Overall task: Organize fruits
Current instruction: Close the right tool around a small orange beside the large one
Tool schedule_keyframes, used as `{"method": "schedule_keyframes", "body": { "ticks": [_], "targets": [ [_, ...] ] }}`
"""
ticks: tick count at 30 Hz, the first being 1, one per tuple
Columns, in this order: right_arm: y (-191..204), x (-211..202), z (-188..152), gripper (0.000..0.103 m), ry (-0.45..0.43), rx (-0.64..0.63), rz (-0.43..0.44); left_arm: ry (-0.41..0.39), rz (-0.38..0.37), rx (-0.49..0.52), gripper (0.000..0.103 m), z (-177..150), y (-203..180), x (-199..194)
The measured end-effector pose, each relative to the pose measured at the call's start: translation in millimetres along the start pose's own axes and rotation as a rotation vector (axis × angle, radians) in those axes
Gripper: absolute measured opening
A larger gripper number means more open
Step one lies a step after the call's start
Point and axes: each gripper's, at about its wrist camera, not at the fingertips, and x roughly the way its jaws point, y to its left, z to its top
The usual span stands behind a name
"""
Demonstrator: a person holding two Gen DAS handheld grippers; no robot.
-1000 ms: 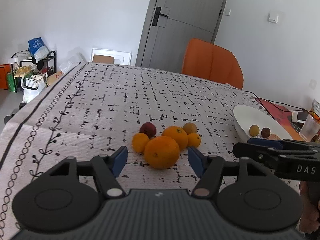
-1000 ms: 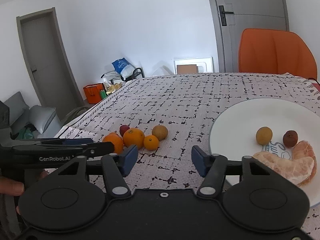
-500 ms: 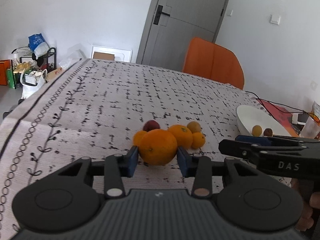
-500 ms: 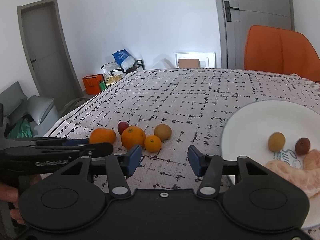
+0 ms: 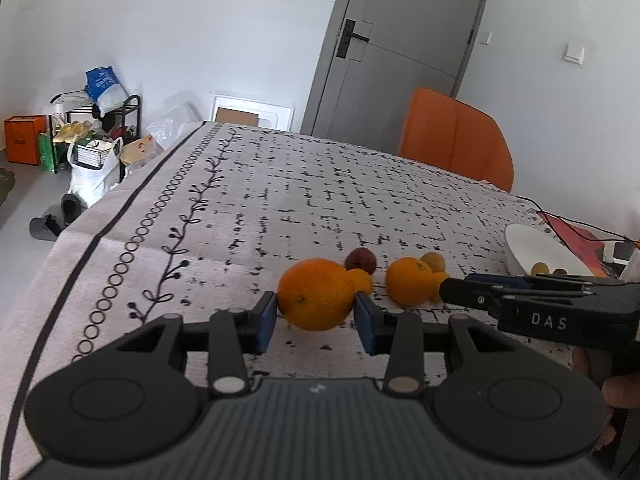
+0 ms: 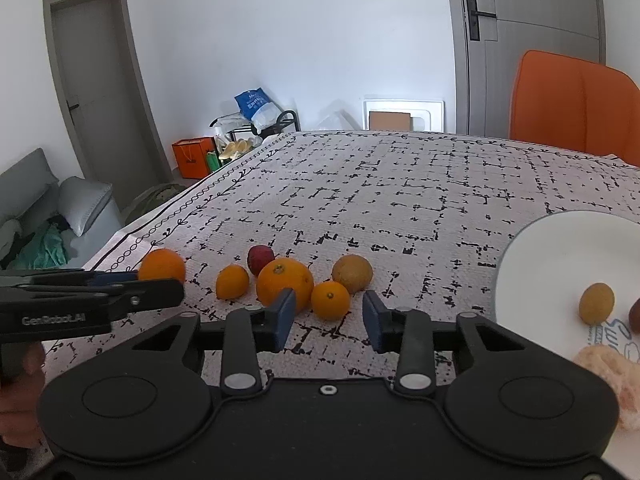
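Observation:
My left gripper [image 5: 316, 314] is shut on a large orange [image 5: 316, 294] and holds it above the patterned tablecloth; the orange also shows in the right wrist view [image 6: 162, 266]. On the cloth lie another large orange [image 6: 285, 282], two small oranges [image 6: 330, 300] [image 6: 232, 281], a dark red fruit [image 6: 260, 258] and a brownish fruit [image 6: 352, 273]. My right gripper [image 6: 329, 318] is open and empty, just in front of the small orange. A white plate [image 6: 560, 248] at the right holds small fruits and peeled citrus.
An orange chair [image 6: 576, 104] stands behind the table's far edge. The table's left edge [image 5: 120, 216] drops to a floor with bags and a rack. Red items and cables [image 5: 572, 224] lie behind the plate.
My left gripper closed on the large orange, lifted it and moved it left, away from the fruit group. My right gripper moved closer to the group and stayed open.

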Motion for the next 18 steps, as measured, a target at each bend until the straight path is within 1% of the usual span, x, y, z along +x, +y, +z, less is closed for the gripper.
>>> {"method": "schedule_keyframes", "body": {
  "ticks": [9, 11, 13, 18],
  "targets": [
    [1.0, 10.6, -0.3, 0.033, 0.022, -0.015, 0.012, 0.003, 0.022, -0.014, 0.041, -1.8, 10.1, -5.0],
    [0.1, 14.5, -1.4, 0.026, 0.036, -0.012, 0.017, -0.001, 0.02, -0.011, 0.041, -1.8, 9.4, -7.6],
    [0.0, 16.3, -2.1, 0.022, 0.028, -0.013, 0.019, -0.005, 0.021, -0.009, 0.041, -1.9, 8.9, -9.4],
    [-1.1, 10.8, -1.4, 0.021, 0.015, -0.003, 0.03, -0.008, 0.021, -0.007, 0.041, -1.6, 7.8, -12.7]
  ]
}}
